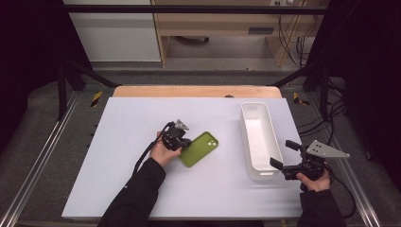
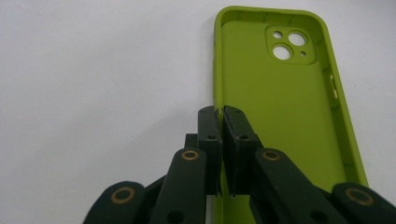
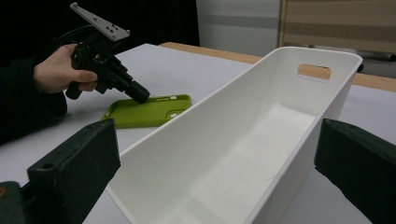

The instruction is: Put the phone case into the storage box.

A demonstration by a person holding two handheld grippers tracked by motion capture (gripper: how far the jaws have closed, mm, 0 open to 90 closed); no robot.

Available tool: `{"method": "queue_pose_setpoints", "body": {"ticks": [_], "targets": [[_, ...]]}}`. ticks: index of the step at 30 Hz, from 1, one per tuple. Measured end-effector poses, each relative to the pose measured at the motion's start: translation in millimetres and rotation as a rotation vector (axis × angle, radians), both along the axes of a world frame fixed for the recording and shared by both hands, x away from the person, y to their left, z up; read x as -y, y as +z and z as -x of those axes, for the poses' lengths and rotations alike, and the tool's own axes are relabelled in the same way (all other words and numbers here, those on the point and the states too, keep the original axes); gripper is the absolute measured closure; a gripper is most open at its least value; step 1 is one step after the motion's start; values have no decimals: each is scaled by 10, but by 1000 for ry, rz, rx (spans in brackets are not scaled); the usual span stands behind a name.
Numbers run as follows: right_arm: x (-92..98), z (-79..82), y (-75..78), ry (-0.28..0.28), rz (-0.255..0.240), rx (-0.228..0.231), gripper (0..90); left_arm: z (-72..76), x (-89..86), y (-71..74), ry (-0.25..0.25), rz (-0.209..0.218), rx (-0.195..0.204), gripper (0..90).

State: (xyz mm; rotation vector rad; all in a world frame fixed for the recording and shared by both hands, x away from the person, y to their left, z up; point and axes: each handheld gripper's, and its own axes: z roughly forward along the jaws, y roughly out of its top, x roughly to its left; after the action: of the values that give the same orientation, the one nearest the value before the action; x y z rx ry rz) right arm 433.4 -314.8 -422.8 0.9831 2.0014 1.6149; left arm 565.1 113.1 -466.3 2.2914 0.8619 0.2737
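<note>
Phone case (image 2: 280, 107) lies flat, its left wall pinched by the down-tilted left gripper (image 2: 220, 114); right gripper (image 3: 215, 154) gapes, level, straddling the white bin's (image 3: 261, 121) near end.

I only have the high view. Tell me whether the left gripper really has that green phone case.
Observer: Yes. The left gripper has its jaws pinched on the side wall of the soft lime-green phone case.
Operator: Give me the case's orientation.
Observer: Its open side faces up; the camera cutouts are at the far end from the jaws.
Operator: Now report the right gripper.
Observer: The right gripper is open, its jaws straddling the near end of the long white plastic bin.
</note>
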Motion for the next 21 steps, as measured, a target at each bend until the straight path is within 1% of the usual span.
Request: {"method": "queue_pose_setpoints", "body": {"ticks": [4,13,16,19,21], "targets": [[-2,1,1,0,-1,-3,9,1,1,1,-3,-4,5,863],[2,-1,0,1,-1,0,9,0,-7,1,-6,0,2,869],[3,-1,0,1,0,1,9,-4,-17,1,-8,11,-4,872],[6,-3,0,4,-2,4,9,3,-21,16,-13,13,1,874],[6,-2,-1,3,-3,3,9,10,-20,24,-11,22,1,875]]}}
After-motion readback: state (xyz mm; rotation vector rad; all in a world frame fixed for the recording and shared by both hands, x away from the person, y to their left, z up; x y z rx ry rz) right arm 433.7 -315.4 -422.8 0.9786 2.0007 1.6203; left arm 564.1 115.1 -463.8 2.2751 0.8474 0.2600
